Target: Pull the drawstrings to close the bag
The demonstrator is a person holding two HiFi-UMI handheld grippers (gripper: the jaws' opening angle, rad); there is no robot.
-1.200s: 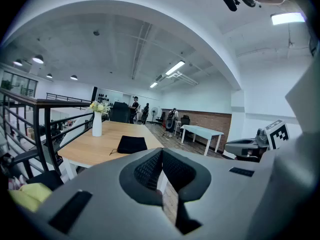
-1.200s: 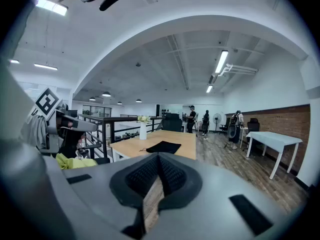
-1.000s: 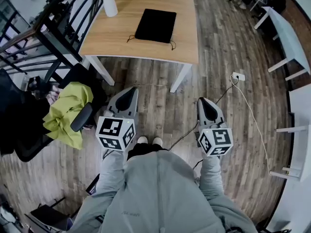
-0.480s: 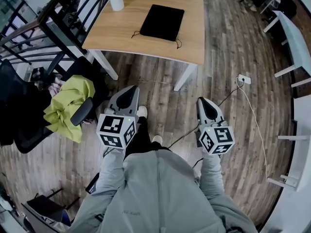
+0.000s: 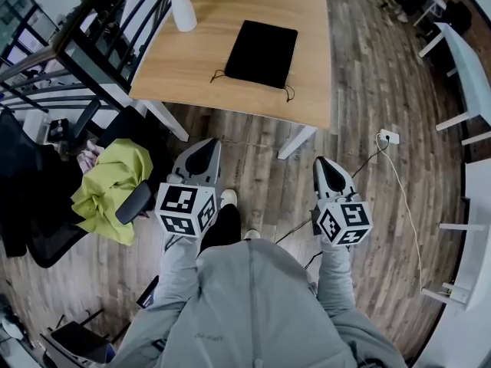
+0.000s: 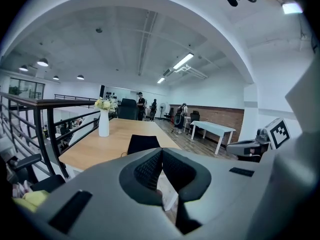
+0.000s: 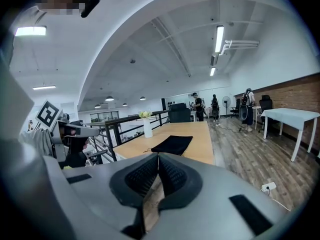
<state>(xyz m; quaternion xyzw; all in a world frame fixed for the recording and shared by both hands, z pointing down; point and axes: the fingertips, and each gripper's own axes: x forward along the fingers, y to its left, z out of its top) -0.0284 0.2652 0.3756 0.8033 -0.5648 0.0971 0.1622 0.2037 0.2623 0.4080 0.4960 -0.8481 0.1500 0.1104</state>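
The left gripper (image 5: 205,146) is held low in front of the body, pointing forward and away from the torso. In the left gripper view its jaws are seen pressed together, with nothing between them. The right gripper (image 5: 323,164) is held at about the same level, well apart from the left and roughly parallel to it. Its jaws are likewise closed and empty. Both forearms, in the left sleeve (image 5: 175,271) and right sleeve (image 5: 335,278), are kept close to the sides.

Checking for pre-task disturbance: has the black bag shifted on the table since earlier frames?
No. The black bag keeps its place on the table relative to the vase.
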